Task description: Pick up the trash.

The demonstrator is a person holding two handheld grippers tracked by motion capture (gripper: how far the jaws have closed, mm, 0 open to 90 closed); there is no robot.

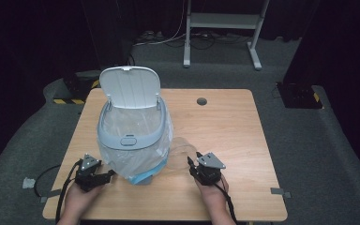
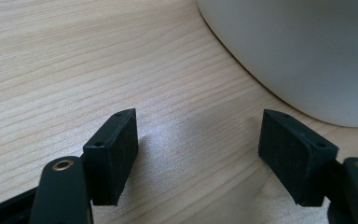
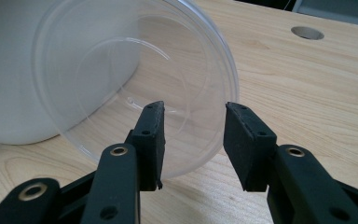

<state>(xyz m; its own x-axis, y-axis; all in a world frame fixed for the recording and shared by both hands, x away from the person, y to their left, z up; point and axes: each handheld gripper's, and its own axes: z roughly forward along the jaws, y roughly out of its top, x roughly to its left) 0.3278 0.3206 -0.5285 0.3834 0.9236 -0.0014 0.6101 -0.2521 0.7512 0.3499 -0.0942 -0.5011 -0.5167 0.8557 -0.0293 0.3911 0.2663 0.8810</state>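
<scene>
A clear plastic cup (image 3: pixel 135 88) is lying on its side on the table (image 1: pixel 225 126), just beside the white bin (image 1: pixel 133 131), its open mouth turned toward the right gripper (image 3: pixel 193 140). The right gripper's jaws are being held spread, one pad reaching into the cup's mouth and the other standing outside the rim, so the lower rim is being bracketed; whether the pads are touching the plastic cannot be told, and no pinch is being shown. The left gripper (image 2: pixel 198 144) is being held low over bare wood near the bin's base, its jaws spread wide with nothing between them.

The step in hand is judged to be the grasping of the cup for dropping into the open, bag-lined bin. It is best done by closing gently on the thin wall, since hard pressure is likely to buckle it or shoot the cup away, and by lifting it clear of the raised lid (image 1: pixel 130 86).

The cup's rim between the pads is being shown plainly by the right gripper view; in the high view the cup (image 1: pixel 182 149) is being seen as a faint glint, while the lid and liner are being shown clearly.
</scene>
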